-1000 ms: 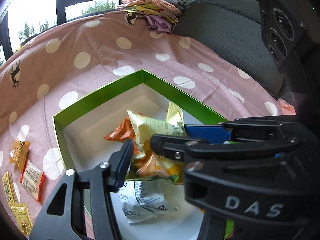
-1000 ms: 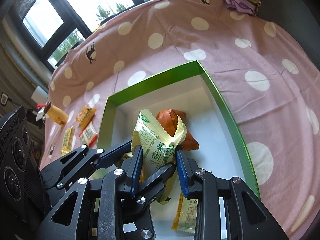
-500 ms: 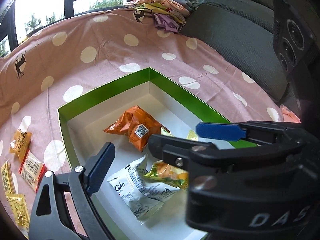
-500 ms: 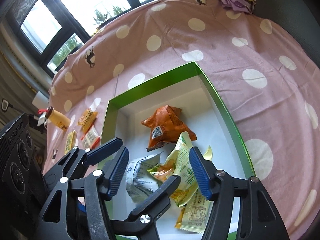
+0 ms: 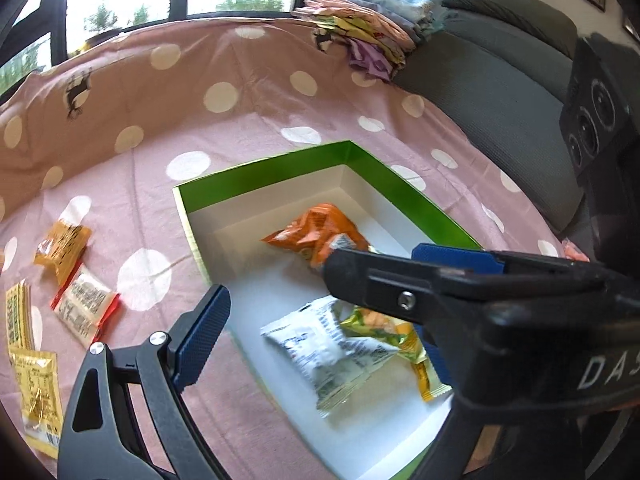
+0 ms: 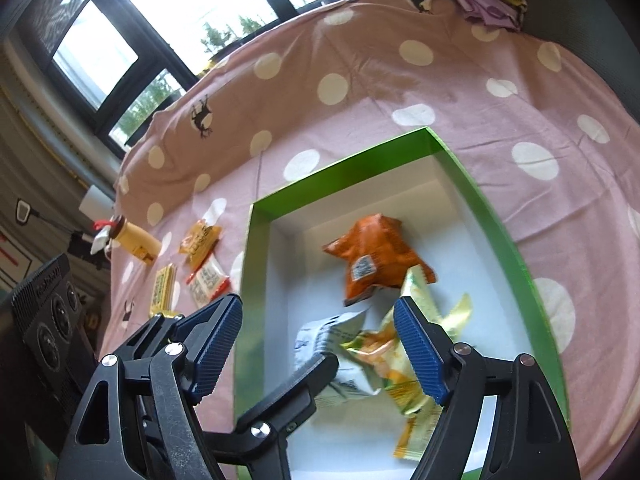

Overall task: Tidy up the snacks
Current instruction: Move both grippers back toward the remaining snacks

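One green box [image 5: 304, 164] with white interior, open-topped, resting on a pink polka-dot cloth [image 5: 240, 120]. Contents, three snack packets visible: one orange packet [image 6: 372, 260], crumpled, barcode panel facing up, toward the far end of the box; one white packet [image 5: 332, 344] with dark print, lying flat nearer the cameras; one yellow-green packet [image 6: 404, 364], creased, touching the white packet on its right side and reaching up beside the orange one. Outside the box on the cloth, to its left, four small packets in a loose group: one orange-yellow packet [image 5: 62, 246], one white packet with red ends [image 5: 84, 308], one green-yellow bar [image 5: 18, 316] and one yellow sachet [image 5: 38, 392]. One tan bottle [image 6: 134, 242] lies at the cloth's left edge. One stack of folded fabrics [image 5: 368, 40] sits at the far edge, beside a grey sofa [image 5: 500, 92]. Left gripper [image 5: 320, 284]: fingers spread wide, holding nothing, straddling the box's near-left wall. Right gripper [image 6: 318, 346]: fingers spread wide, holding nothing, above the white and yellow-green packets, which show between its blue pads [image 6: 416, 352].
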